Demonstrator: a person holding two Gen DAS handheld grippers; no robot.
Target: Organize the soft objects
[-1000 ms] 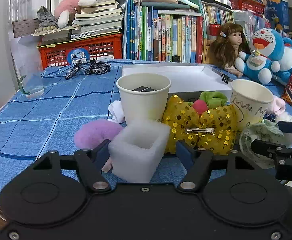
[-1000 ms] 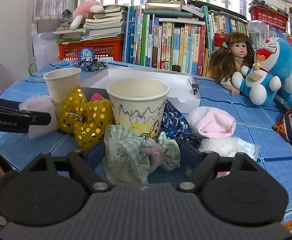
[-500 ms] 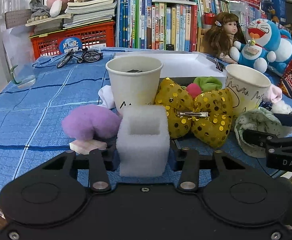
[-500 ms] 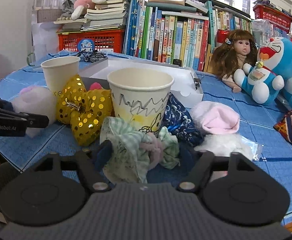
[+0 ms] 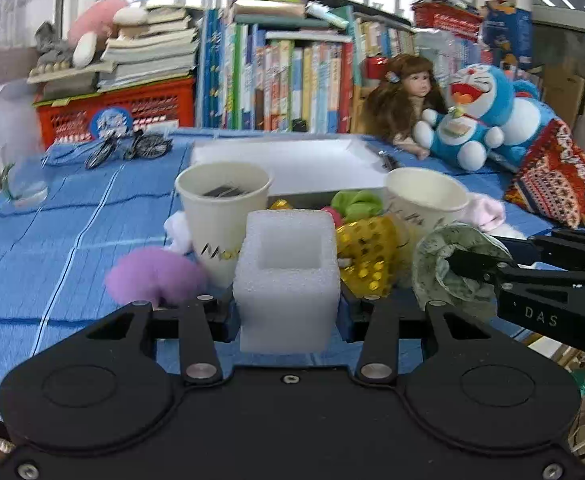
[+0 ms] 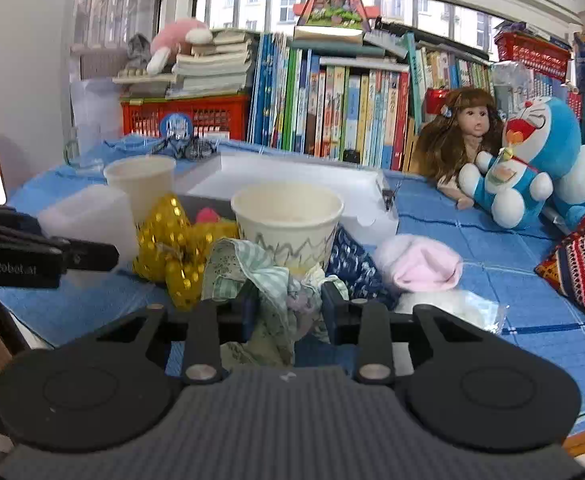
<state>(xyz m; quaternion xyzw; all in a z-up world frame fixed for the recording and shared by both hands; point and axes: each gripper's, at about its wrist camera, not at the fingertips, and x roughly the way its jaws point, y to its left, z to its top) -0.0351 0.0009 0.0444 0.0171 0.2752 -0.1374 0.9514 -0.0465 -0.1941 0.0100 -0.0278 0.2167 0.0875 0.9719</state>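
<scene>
Both pickups look done, sorting barely started: left gripper (image 5: 287,314) is clamped on the hollow white foam block (image 5: 287,276) at lower centre, right gripper (image 6: 286,314) pinches the green checked cloth (image 6: 252,276) in front of the scribbled paper cup (image 6: 288,222). Gold sequin bow (image 6: 172,248), pink sock (image 6: 420,264), purple pompom (image 5: 152,276) are loose on the blue tablecloth (image 5: 52,216) — white tray (image 5: 292,164) at mid-frame looks empty. Fingertip contact is hidden behind the cloth; left cup's (image 5: 222,216) dark contents are unreadable.

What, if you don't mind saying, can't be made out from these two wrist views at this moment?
- Dark item inside the left paper cup: left wrist view, the rim hides most of it.
- Inside of the scribbled paper cup: right wrist view, angle too low.
- Underside of the white foam block: left wrist view, hidden behind the left gripper.
- Green checked cloth in the right gripper: bunched, shape unclear.
</scene>
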